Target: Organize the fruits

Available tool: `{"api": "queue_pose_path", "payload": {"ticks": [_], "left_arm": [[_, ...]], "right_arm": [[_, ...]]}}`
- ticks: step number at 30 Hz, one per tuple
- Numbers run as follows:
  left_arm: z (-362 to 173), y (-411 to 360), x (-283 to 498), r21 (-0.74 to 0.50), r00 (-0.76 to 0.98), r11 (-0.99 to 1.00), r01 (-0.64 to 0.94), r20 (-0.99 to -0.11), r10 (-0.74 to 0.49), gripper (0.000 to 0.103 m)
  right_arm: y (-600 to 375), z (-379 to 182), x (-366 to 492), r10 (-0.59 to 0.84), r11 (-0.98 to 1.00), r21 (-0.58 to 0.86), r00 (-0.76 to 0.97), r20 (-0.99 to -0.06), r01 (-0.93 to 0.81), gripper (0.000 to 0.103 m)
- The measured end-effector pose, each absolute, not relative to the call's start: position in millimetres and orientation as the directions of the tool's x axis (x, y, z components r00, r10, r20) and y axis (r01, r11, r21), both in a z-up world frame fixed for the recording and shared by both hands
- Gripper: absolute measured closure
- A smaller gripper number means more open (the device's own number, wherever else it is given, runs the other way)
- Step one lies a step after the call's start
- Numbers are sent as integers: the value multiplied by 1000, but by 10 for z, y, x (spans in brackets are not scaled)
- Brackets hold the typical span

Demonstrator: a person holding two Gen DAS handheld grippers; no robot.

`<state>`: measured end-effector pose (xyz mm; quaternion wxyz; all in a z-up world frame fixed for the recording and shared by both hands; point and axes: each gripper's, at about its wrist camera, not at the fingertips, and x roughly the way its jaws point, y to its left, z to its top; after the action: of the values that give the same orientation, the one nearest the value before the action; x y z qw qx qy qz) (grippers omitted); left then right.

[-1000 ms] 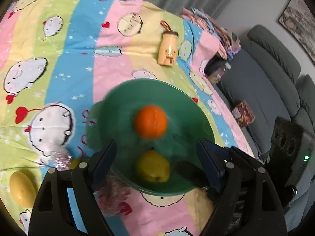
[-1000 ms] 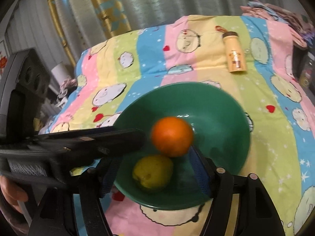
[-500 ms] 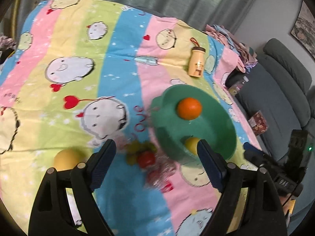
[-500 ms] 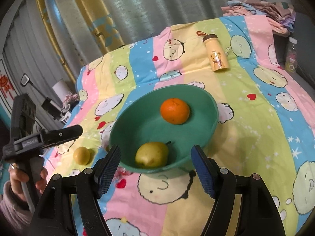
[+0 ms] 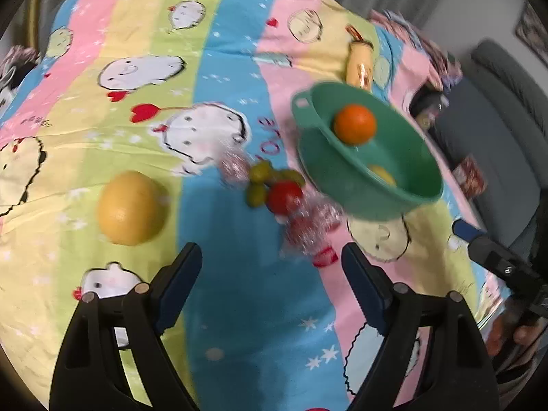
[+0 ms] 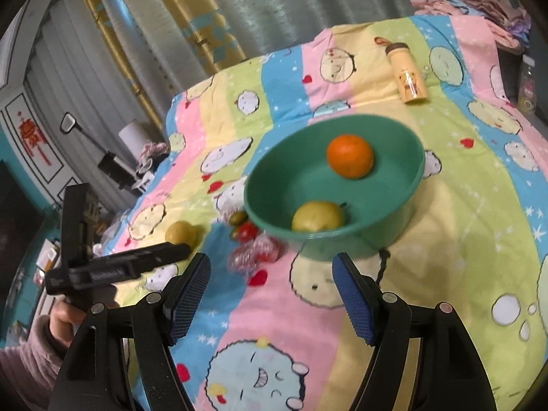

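Pear (image 6: pixel 316 217) whole only from the right wrist, perhaps half-hidden in the left's; both tongs wide, empty.

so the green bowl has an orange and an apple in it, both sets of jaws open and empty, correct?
Not quite. The green bowl holds the orange and a yellow-green pear, not an apple; the right wrist view shows it best. The rest stands: the left gripper and right gripper both have open jaws with nothing between them.
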<state>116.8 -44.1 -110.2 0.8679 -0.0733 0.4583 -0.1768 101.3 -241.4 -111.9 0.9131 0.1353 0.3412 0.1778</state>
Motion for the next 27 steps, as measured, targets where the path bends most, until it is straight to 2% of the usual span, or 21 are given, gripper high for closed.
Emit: {"api": "queue_pose_path", "payload": {"ticks": [5, 10, 14, 16, 21, 27], "left_arm": [[-1269, -715, 1250, -225, 517, 930, 290, -782, -350, 32], [-1393, -839, 1406, -213, 501, 928, 306, -793, -347, 49], [-1413, -871, 1436, -209, 499, 926, 313, -794, -348, 50], [-1421, -887, 1432, -207, 495, 924, 322, -795, -350, 57], [-1443, -931, 1434, -212, 481, 917, 338, -799, -362, 66], [-1449, -939, 1443, -226, 471, 911, 346, -797, -377, 72]], "right_arm": [[-2396, -1197, 983, 431, 894, 379, 687, -585, -238, 29], [-2368, -1257, 1005, 445, 888, 388, 674, -590, -247, 29], [-2355, -1308, 1051, 453, 884, 395, 665, -594, -250, 29], [-2359, -1330, 1068, 459, 881, 403, 661, -594, -249, 29], [-2344, -1353, 1070, 464, 877, 410, 657, -594, -249, 29], [-2341, -1362, 1066, 463, 877, 415, 656, -595, -243, 29]]}}
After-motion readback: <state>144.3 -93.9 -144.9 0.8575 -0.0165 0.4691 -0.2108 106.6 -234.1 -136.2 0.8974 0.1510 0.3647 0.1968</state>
